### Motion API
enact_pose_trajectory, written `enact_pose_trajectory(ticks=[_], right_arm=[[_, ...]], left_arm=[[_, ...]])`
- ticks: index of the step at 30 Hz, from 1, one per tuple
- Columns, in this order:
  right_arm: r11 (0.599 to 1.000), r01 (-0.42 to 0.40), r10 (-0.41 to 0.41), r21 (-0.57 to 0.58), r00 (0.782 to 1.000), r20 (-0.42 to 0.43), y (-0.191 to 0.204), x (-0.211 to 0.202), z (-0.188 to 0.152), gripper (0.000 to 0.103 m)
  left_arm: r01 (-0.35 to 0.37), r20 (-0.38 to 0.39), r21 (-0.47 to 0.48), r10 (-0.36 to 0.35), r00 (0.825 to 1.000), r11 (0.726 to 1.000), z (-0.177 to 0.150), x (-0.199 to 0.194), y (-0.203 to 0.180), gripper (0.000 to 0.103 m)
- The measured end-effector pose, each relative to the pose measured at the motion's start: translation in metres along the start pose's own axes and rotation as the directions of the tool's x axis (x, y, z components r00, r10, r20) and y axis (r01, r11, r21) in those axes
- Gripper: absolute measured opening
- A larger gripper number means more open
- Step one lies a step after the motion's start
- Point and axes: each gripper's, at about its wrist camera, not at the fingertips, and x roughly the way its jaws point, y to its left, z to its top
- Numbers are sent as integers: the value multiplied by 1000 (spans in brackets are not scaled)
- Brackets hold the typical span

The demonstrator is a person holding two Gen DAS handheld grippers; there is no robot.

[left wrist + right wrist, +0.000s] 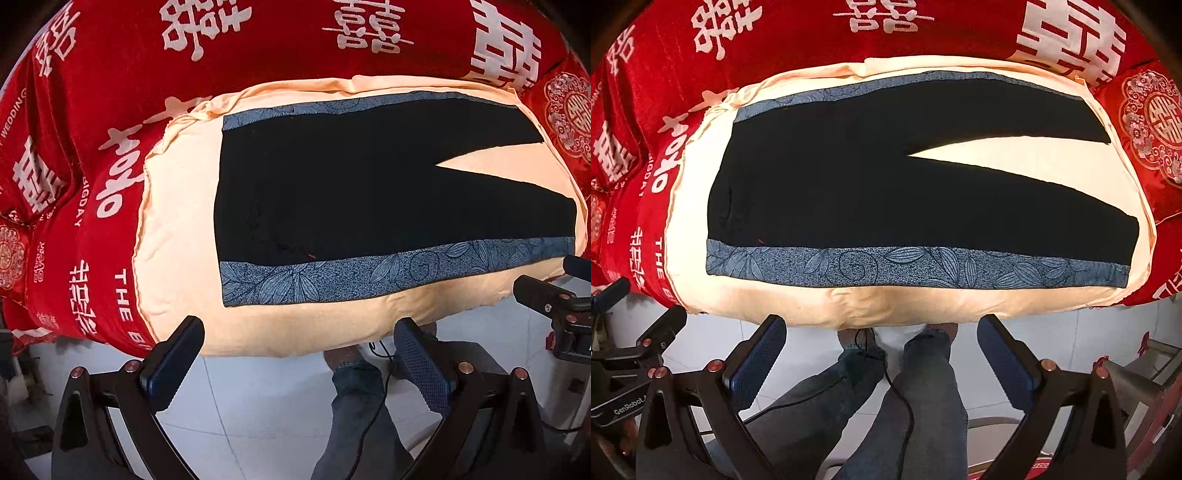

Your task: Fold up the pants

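Observation:
Black pants [351,192] with blue leaf-patterned side stripes [369,277] lie flat on a cream cloth [177,221], waistband to the left, two legs spread apart to the right. They also show in the right wrist view [868,192]. My left gripper [299,332] is open and empty, held off the near edge of the cloth, below the near stripe. My right gripper [882,328] is open and empty, also off the near edge, below the middle of the pants. It shows at the right edge of the left wrist view [546,295].
The cream cloth [923,302] lies on a bed with a red quilt [258,44] bearing white characters. A red embroidered cushion [1148,125] sits at the right. The person's legs [886,398], a black cable and white floor tiles [258,406] are below the grippers. A metal stool [1137,380] stands at lower right.

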Motion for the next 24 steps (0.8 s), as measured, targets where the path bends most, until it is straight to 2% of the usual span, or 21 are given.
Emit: enact_pose_trajectory(ticks=[11,15,18,21,24], right_arm=[[1000,21,-22,-4,999,-39,5,18,1,103],[1000,1,0,5,998,-65,4,35,-1,103],[998,-60,62,30,995,-82,1,53,0,103],[983,-170,175,70,982,-76,-4,74,1,103],[935,-334,342,117,938,-53,-7,99,3,103]], left_arm=[[48,-40,-50,-50,998,998,2,23,7,103],[72,-60,-82,-77,995,994,3,43,9,103],[92,-65,-130,-101,993,987,4,63,17,103],[121,-63,-191,-135,989,974,3,87,28,103],[146,-45,-242,-161,986,959,-1,113,40,103]])
